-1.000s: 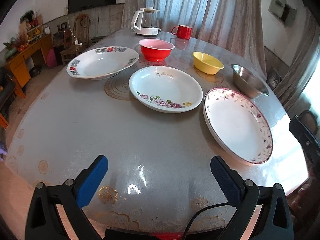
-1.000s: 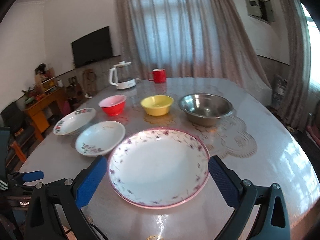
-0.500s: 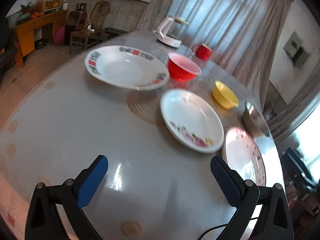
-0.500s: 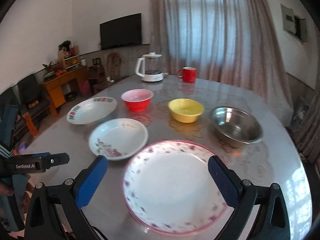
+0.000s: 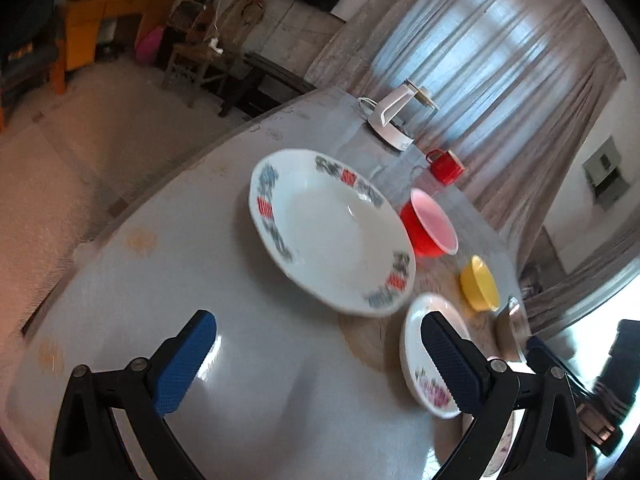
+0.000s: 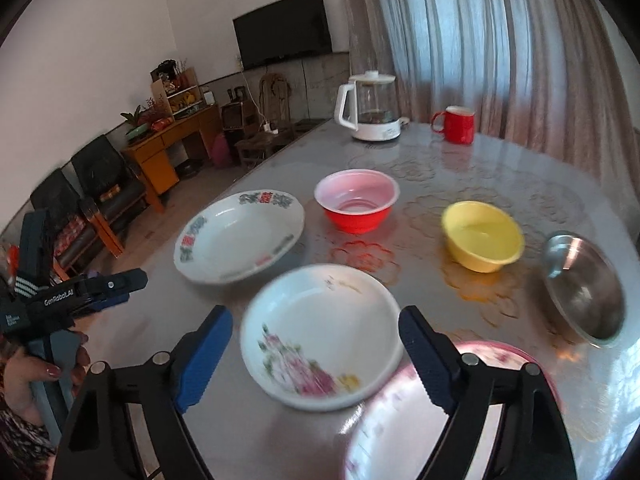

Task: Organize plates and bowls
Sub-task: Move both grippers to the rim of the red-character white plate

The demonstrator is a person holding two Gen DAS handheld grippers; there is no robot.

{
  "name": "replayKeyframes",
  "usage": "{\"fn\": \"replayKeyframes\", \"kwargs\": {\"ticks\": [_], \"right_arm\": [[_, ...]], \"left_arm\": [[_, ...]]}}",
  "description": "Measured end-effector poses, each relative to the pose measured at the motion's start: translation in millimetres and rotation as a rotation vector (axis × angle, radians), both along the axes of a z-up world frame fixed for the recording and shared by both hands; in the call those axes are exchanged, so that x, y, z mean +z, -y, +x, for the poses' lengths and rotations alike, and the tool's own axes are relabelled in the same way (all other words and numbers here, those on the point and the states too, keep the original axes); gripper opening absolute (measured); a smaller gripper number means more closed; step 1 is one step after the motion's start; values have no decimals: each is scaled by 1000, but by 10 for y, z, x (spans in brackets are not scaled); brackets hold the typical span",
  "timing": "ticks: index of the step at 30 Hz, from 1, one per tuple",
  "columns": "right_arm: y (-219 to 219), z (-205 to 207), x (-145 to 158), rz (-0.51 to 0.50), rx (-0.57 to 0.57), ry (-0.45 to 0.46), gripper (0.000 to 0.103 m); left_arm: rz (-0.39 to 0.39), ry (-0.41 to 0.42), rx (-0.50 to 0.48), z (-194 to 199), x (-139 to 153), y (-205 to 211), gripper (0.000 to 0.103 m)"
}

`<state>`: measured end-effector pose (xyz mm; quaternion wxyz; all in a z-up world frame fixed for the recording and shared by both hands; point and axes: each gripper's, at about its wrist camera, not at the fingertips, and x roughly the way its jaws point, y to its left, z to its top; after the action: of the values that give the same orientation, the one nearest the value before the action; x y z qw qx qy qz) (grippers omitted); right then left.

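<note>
On the round table stand a white plate with a red-and-grey rim pattern (image 5: 328, 232) (image 6: 240, 236), a rose-patterned white dish (image 6: 320, 336) (image 5: 420, 356), a pink-rimmed plate (image 6: 400, 428), a red bowl (image 6: 356, 200) (image 5: 428, 224), a yellow bowl (image 6: 482, 236) (image 5: 478, 284) and a steel bowl (image 6: 584, 288). My left gripper (image 5: 318, 360) is open and empty, a short way before the patterned plate. My right gripper (image 6: 316, 356) is open and empty, with the rose dish seen between its jaws; whether it touches is unclear.
A glass kettle (image 6: 370, 108) and a red mug (image 6: 458, 124) stand at the table's far side. The left gripper and the hand holding it show at the left edge of the right wrist view (image 6: 80, 292). Chairs and an orange cabinet (image 6: 168, 148) stand beyond the table.
Both grippers have swung to the left. The left one now faces the red-and-grey patterned plate from closer. The right one has moved from the pink-rimmed plate to the rose dish.
</note>
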<state>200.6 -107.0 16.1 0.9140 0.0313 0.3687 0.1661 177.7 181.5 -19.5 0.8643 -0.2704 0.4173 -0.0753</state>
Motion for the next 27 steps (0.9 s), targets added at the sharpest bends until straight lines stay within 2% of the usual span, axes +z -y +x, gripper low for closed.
{"fn": "replayKeyframes", "kwargs": {"ticks": [2,5,10,14,17,22,24,27], "right_arm": [[-101,213,3,12,8,-26,84],[-225,563,-39,43,9,-85,74],[-381,1112,-260,102,-5,-208,66],[-465,1394,-434,97,-29,-275,59],[-544,1532,-501,81,-33,-289,59],[-658,1698,-611,80,-33,-314,57],[-687,1740,-648,84,-33,-328,50],[-719,1824,-709,93,-38,-350,39]], "left_arm": [[-41,12,-19,179,-23,-146,103],[-25,8,-12,406,-60,-280,103],[-33,-49,-27,746,-223,-412,103],[-102,-65,-25,938,-318,-472,102],[-103,-55,-40,1040,-336,-425,102],[-107,-71,-60,1184,-421,-407,96],[-113,-84,-71,1214,-461,-418,92],[-72,-77,-97,1255,-451,-381,82]]}}
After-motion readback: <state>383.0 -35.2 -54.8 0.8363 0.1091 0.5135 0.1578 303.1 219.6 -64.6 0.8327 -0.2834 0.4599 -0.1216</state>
